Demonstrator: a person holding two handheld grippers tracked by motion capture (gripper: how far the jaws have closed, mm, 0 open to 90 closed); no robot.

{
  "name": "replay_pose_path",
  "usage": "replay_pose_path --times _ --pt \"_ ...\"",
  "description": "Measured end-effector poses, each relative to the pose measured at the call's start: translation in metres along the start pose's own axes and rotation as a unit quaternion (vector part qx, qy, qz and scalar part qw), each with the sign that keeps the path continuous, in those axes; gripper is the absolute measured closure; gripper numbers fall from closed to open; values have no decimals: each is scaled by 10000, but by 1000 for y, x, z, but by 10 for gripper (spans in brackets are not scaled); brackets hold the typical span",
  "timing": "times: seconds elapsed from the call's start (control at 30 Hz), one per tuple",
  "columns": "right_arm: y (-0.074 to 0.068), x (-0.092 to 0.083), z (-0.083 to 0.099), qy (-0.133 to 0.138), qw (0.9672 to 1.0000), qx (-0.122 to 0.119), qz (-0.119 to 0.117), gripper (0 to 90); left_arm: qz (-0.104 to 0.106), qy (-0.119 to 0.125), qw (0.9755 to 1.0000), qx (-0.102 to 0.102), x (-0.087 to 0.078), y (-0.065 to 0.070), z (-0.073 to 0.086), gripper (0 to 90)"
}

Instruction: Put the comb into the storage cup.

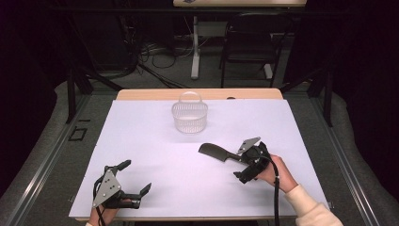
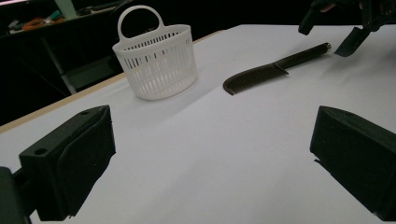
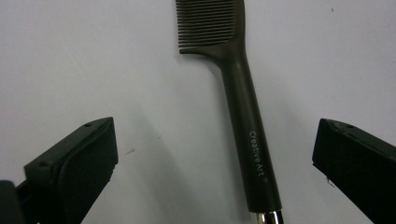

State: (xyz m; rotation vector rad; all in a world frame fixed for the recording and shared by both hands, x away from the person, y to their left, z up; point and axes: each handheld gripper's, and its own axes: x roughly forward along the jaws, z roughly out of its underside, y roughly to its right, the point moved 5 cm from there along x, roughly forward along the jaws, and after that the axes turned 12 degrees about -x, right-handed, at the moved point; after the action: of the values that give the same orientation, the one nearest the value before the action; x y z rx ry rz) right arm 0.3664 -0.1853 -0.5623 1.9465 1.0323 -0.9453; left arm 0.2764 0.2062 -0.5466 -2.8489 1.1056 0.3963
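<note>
Right gripper (image 1: 242, 162) is what I am watching first: its jaws stand wide apart with the comb's handle lying between them on the sheet, and neither pad touches it, so nothing is held. Going from the biggest thing down, the table (image 1: 141, 155) carries a white sheet with few things on it. Toward the far edge stands the white slotted basket (image 1: 189, 116), upright, handle up, and as far as I can see through its walls it has nothing inside. Nearer me and to the right lies the dark comb (image 1: 217, 153), flat on the sheet, teeth end pointing toward the basket and handle end toward my right gripper; it sits well apart from the basket. My left gripper (image 1: 136, 176) rests low at the near left corner, jaws also spread and empty, far from both things. I judge the job to be getting the comb into the basket, and on that reading it is barely begun: the comb is not yet lifted, so the grasp, the carry and the drop into the basket all remain.
</note>
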Motion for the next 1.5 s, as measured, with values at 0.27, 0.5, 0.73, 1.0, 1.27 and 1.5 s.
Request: replay_pose_path --times 0.27,0.5,0.73,1.0,1.27,1.5 --pt "10 8 -7 -115 9999 -65 -63 0 13 -5 10000 -6 0 0 0 1" --pt "17 13 -12 -237 9997 -59 -63 0 19 -21 10000 9 1 0 0 0" --pt "21 14 -20 -435 9989 -190 -64 103 17 -20 10000 11 1 0 0 1" --pt "24 17 -34 -797 9955 -508 -98 416 25 -17 10000 9 1 0 0 0" --pt "24 26 -41 -1252 9887 -766 -302 586 29 -16 10000 8 1 0 0 0" --pt "24 35 -44 -1506 9843 -821 -403 637 36 -18 10000 3 1 0 0 1"
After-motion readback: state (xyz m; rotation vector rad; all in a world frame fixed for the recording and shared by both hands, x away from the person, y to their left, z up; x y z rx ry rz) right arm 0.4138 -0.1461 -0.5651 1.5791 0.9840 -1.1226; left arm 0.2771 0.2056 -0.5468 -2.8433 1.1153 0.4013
